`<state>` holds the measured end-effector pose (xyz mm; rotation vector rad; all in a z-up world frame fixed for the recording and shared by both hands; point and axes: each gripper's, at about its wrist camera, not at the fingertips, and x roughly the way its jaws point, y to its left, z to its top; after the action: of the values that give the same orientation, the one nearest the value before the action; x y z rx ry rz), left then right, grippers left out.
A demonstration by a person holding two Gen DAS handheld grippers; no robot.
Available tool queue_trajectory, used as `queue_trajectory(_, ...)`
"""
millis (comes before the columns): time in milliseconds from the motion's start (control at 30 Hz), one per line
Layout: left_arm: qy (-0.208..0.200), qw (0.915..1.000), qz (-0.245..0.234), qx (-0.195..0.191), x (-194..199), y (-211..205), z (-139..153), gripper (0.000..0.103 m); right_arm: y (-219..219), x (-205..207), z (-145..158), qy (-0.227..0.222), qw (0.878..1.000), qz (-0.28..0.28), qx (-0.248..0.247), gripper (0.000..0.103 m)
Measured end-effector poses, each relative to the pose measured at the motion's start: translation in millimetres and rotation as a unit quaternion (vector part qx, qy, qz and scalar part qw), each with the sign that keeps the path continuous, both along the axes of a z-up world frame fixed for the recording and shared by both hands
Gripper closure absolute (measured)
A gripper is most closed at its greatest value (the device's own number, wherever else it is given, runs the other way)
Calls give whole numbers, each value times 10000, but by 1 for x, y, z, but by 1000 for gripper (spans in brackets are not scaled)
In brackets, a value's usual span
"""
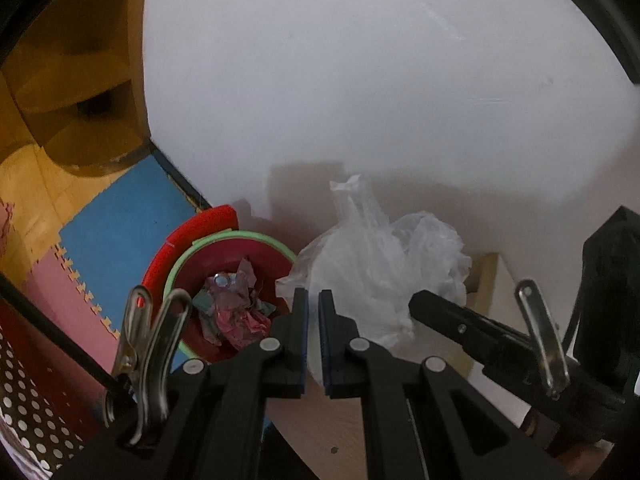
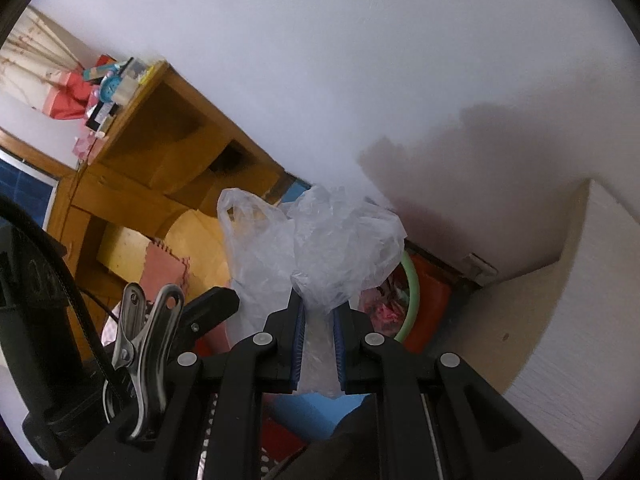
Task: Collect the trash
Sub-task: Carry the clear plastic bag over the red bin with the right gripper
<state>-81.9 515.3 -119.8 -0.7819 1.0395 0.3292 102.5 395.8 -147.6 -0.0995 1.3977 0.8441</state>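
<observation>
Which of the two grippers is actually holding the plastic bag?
The right gripper: the bag is bunched between its blue pads. The left gripper is shut, with nothing visibly pinched.

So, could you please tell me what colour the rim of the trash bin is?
Light green; the bin rim shows best in the left wrist view.

I see the plastic bag [image 2: 320,248] between the fingers of my right gripper [image 2: 318,320], in front of the wall [image 2: 360,80]. In the left view, the bin [image 1: 236,280] stands left of the bag [image 1: 372,264], with paper trash [image 1: 236,312] in it. My left gripper [image 1: 313,320] is just before the bag. The shelf [image 2: 172,152] stands far left on the floor.
</observation>
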Motion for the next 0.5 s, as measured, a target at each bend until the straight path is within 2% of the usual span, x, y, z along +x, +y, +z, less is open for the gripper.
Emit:
queue_trajectory(233,227,9997,38,0,-4,10,-16,98,24,-3,-19,26,9999,80,-141,89)
queue_trajectory(500,391,9987,265,-201,-10,23,-50,99,44,-7,-49,194,9984,353,-403,89)
